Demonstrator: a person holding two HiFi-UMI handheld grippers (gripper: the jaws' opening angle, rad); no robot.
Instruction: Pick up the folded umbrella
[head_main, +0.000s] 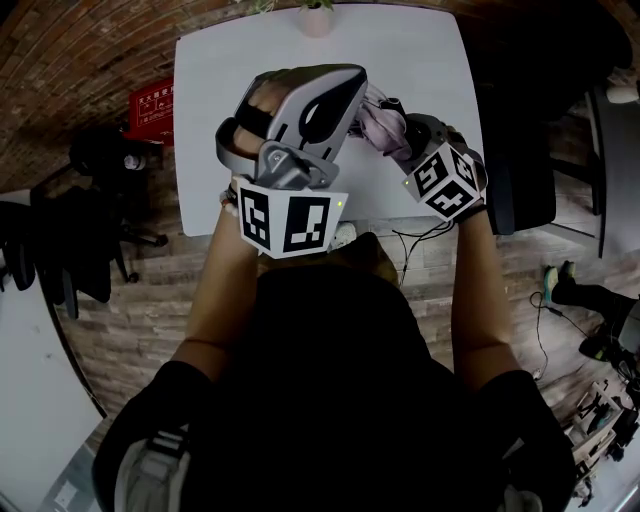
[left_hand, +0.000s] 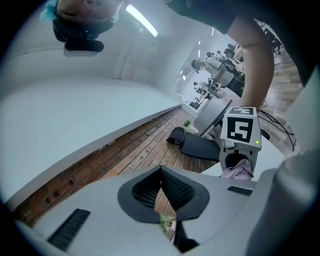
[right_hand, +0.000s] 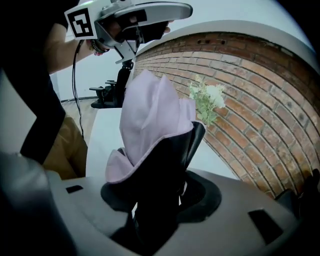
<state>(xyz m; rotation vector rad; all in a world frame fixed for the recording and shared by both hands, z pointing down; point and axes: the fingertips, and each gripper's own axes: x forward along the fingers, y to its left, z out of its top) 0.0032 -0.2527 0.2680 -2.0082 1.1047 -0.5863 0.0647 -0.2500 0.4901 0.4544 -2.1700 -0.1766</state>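
The folded umbrella (right_hand: 150, 115), pale pink fabric over a black inside, stands up between the jaws of my right gripper (right_hand: 160, 197), which is shut on it. In the head view the right gripper (head_main: 398, 128) holds the umbrella (head_main: 378, 122) above the white table (head_main: 420, 60), beside my left gripper (head_main: 340, 80). The left gripper is raised close to the head camera and hides part of the table. In the left gripper view its black pads (left_hand: 150, 190) meet at the tip with nothing between them, and the right gripper (left_hand: 239, 161) with the umbrella (left_hand: 240, 171) shows to the right.
A small potted plant (head_main: 316, 18) stands at the table's far edge, also in the right gripper view (right_hand: 207, 102). A red box (head_main: 150, 105) and black chairs (head_main: 100, 200) are on the left. Another dark chair (head_main: 520, 150) is on the right. A brick wall (right_hand: 250, 100) runs behind.
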